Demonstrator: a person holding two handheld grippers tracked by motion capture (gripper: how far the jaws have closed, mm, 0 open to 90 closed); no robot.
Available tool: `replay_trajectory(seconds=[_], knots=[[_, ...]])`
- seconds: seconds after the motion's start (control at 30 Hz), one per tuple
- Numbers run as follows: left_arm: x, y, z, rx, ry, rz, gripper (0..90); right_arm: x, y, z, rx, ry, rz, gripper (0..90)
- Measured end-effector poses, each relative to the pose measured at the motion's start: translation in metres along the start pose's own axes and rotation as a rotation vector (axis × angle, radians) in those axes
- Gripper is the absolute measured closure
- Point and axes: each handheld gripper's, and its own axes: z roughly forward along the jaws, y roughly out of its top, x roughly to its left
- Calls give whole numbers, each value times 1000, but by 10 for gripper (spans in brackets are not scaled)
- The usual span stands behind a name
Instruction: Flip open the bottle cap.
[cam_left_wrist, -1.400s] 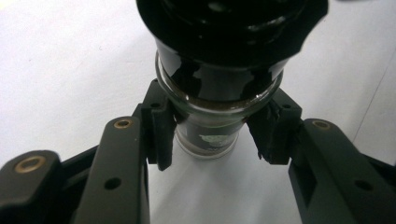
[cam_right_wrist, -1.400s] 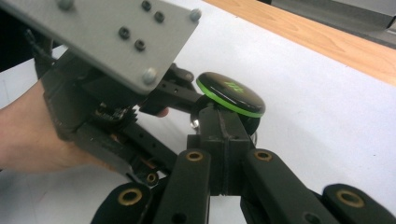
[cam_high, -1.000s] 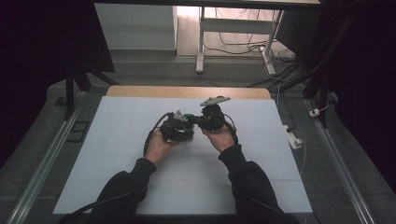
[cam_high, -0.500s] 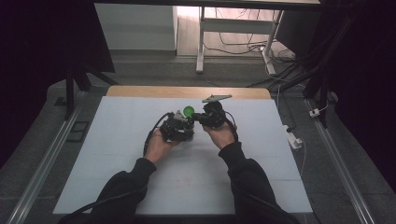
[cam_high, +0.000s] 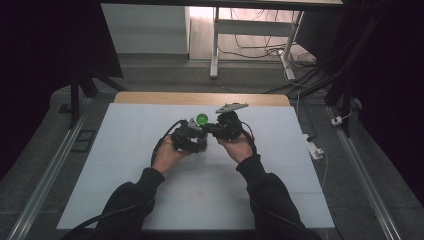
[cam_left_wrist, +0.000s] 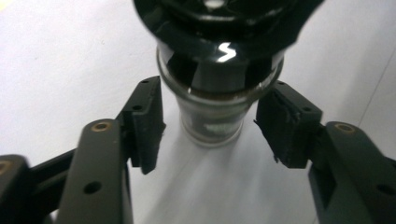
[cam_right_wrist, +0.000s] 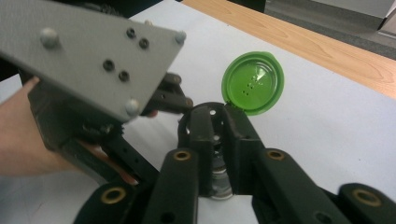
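The left gripper (cam_left_wrist: 210, 135) has its two black pads standing off either side of a small glass jar (cam_left_wrist: 212, 116), with a gap of white table showing between each pad and the glass. The jaws have just been opening, and the jar sits between them unpressed. No label or writing can be read on the jar; a bright curl on its dark shoulder is only a reflection. The glass is clear with a narrow rounded base, a darker wide upper body, and a black collar at the top. What it holds cannot be told beyond dark contents behind the glass.

The right gripper (cam_right_wrist: 219, 140) has its jaws clenched on the jar's black perforated cap (cam_right_wrist: 205, 116), one finger on each side of it. Its jaws have also just eased slightly, yet the pads are on the cap. A green flip lid (cam_right_wrist: 253, 83) stands hinged open at the cap's far edge, round, glossy, with a small cluster of raised dots inside and no readable mark.

In the high view the jar (cam_high: 201, 131) is just above the middle of the white table (cam_high: 125, 150), between the left gripper (cam_high: 189, 137) and the right gripper (cam_high: 220, 131), its green lid (cam_high: 202, 119) uppermost. A grey three-cornered plate (cam_high: 232, 106) tops the right gripper.
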Motion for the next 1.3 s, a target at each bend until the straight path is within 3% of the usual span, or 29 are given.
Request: replay_trajectory(seconds=[0.33,0.67,1.07,1.3], knots=[[-5,-9,-22,20,-40,-25,221,7,-6,-12,13,9,9,659],[-11,-31,-50,-35,-141,-106,136,19,-18,-25,34,29,14,493],[-16,-62,-82,-53,-142,-147,48,34,-35,-44,46,40,-1,311],[-22,-80,-104,-94,-134,-159,16,39,-47,-57,43,34,-8,203]])
